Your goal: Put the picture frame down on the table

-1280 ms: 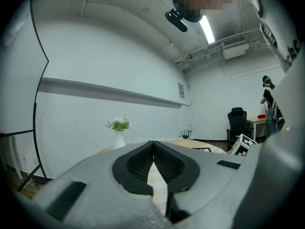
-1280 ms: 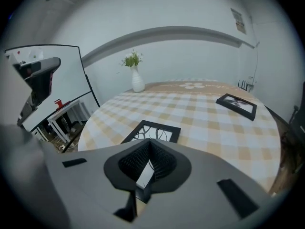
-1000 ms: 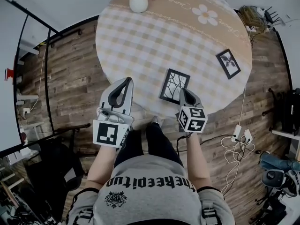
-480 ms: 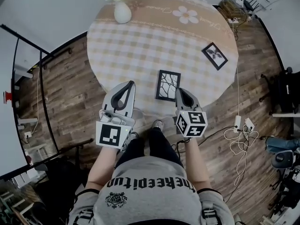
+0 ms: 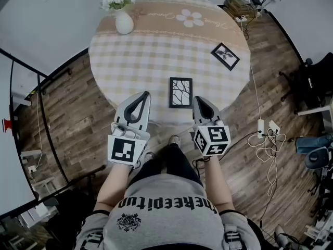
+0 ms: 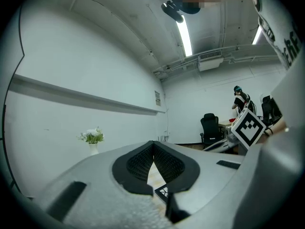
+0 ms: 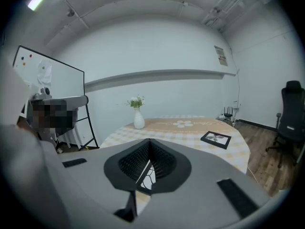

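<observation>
At 6 o'clock on round checked-cloth table (image 5: 145,61): one black rectangular picture frame (image 5: 180,92), flat, as a second ago. Second black frame (image 5: 225,56), 3 o'clock. One white vase (image 5: 124,22). Left gripper (image 5: 143,94), right gripper (image 5: 197,99): two, jaws together, empty.

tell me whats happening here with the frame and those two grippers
A person stands at a round table, a gripper in each hand. The picture frame lies flat on the cloth near the table's edge, between the left gripper and the right gripper. Both grippers' jaws are closed on nothing, so the frame looks set down. A second frame and a vase sit farther off.
</observation>
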